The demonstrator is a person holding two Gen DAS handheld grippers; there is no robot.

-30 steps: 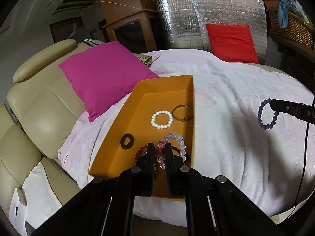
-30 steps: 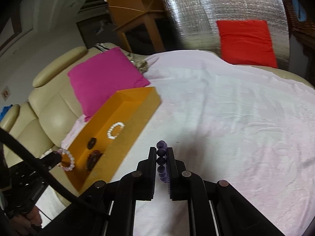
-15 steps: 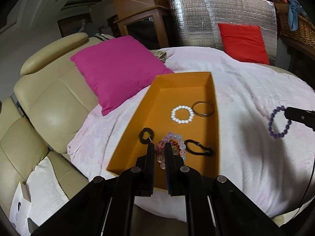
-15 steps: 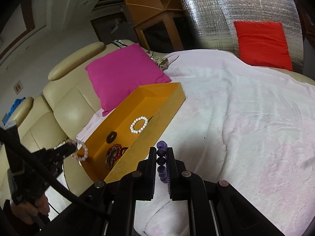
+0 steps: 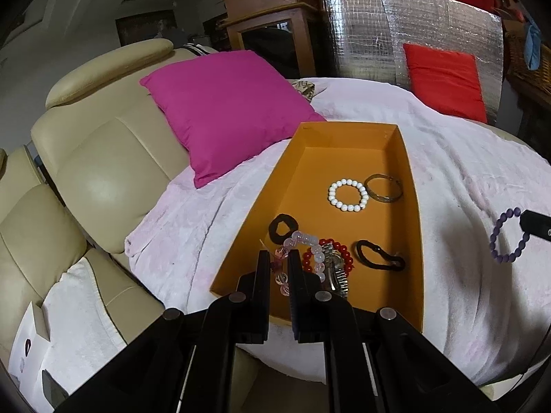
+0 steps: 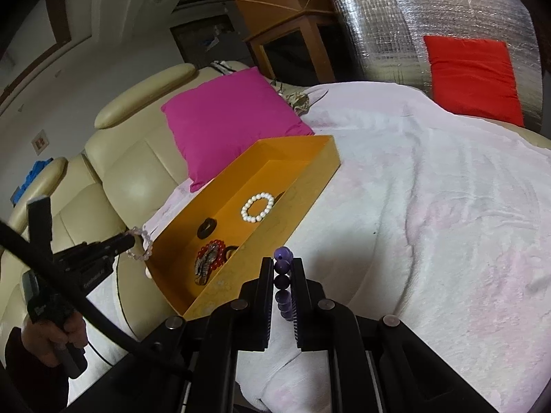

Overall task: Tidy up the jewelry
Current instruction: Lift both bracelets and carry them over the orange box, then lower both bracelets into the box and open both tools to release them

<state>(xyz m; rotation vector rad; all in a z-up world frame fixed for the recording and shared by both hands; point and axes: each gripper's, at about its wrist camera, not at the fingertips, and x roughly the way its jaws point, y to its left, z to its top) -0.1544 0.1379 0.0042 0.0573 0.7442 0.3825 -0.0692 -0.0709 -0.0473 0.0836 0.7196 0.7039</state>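
Note:
My left gripper (image 5: 277,258) is shut on a pink and clear bead bracelet (image 5: 303,239), which hangs over the near end of an orange tray (image 5: 320,161). In the tray lie a white bead bracelet (image 5: 347,195), a metal bangle (image 5: 383,188), two black hair ties (image 5: 284,227) and a red bead bracelet (image 5: 335,251) with a watch. My right gripper (image 6: 281,265) is shut on a purple bead bracelet (image 6: 283,275), above the blanket just right of the tray (image 6: 292,206). In the right wrist view the left gripper (image 6: 120,241) holds its bracelet at the tray's near left corner.
The tray rests on a white blanket (image 5: 465,172) over a rounded surface. A magenta cushion (image 5: 227,103) leans on a cream leather sofa (image 5: 103,172) to the left. A red cushion (image 5: 444,79) and a silver foil panel (image 5: 396,27) stand behind. A person's hand (image 6: 51,337) grips the left handle.
Both grippers have drifted left, so the tray sits further right and larger in both views. Each keeps its bracelet. The red bracelet and watch have come into sight.

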